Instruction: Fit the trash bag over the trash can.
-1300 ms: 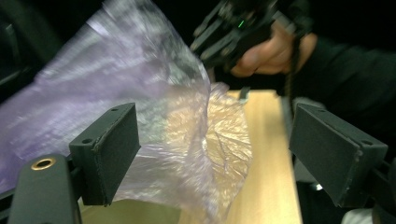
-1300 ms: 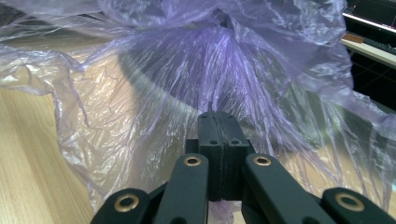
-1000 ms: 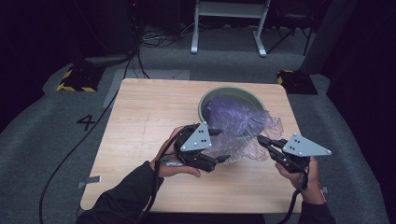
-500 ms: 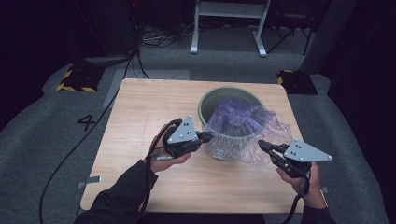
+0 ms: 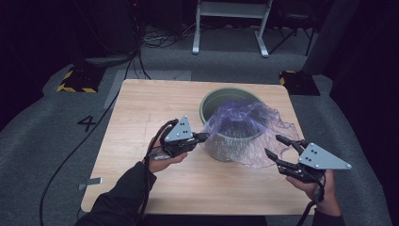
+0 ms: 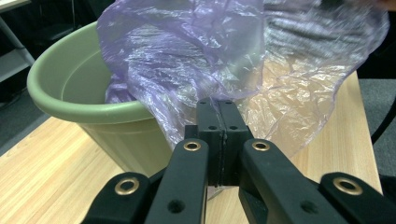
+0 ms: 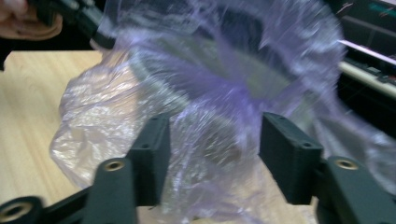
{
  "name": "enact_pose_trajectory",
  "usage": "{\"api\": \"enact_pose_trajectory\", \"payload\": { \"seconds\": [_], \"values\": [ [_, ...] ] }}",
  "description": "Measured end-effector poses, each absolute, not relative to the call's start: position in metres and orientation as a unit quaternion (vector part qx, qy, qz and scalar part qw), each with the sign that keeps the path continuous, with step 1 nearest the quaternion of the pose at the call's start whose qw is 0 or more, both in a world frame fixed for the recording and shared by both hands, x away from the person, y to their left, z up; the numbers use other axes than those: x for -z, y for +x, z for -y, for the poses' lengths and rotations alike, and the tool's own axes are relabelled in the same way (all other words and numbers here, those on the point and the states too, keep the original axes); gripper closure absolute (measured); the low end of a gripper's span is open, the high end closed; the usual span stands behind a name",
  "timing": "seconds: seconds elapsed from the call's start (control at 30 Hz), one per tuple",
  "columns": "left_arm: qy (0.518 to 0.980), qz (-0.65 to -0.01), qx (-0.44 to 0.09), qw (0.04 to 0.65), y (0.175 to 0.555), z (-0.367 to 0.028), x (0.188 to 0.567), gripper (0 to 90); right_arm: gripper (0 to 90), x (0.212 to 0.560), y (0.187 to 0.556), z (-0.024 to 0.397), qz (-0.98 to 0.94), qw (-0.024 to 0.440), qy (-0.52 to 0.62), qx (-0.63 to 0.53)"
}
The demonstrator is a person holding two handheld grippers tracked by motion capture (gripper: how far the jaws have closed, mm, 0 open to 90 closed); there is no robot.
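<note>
The left gripper point(image 6: 219, 123) is pinched tight on the edge of the thin purple see-through plastic bag point(image 5: 244, 129), which drapes over the round green plastic bucket point(image 5: 226, 96) on the light wooden table point(image 5: 141, 113). The right gripper point(image 5: 281, 150) stands parted beside the film, its jaws having just been opening, nothing pinched. To line the bucket well, I'd draw the held edge down over the rim gently while the right re-grips opposite. A second ago the left was higher, against the bag's top.
</note>
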State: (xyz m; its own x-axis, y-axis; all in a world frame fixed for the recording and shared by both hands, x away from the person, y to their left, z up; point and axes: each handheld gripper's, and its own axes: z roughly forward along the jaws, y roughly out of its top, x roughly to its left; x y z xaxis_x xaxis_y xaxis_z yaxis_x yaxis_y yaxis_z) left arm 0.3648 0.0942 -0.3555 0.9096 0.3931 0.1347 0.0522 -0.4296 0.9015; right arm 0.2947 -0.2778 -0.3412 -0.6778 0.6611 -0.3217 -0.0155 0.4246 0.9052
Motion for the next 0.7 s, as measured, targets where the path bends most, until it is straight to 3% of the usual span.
{"api": "enact_pose_trajectory", "payload": {
  "seconds": [0.2,0.37,0.7],
  "values": [
    [0.829,-0.137,-0.165,0.516,0.367,-0.096,0.357,89.7,35.2,0.327,0.284,0.286,-0.746,0.37,0.22,-0.509],
    [0.829,-0.144,-0.165,0.514,0.371,-0.099,0.361,89.6,36.1,0.319,0.284,0.292,-0.724,0.386,0.239,-0.519],
    [0.832,-0.151,-0.168,0.506,0.388,-0.108,0.376,89.2,78.5,0.327,0.334,0.295,-0.762,0.36,0.279,-0.46]
  ]
}}
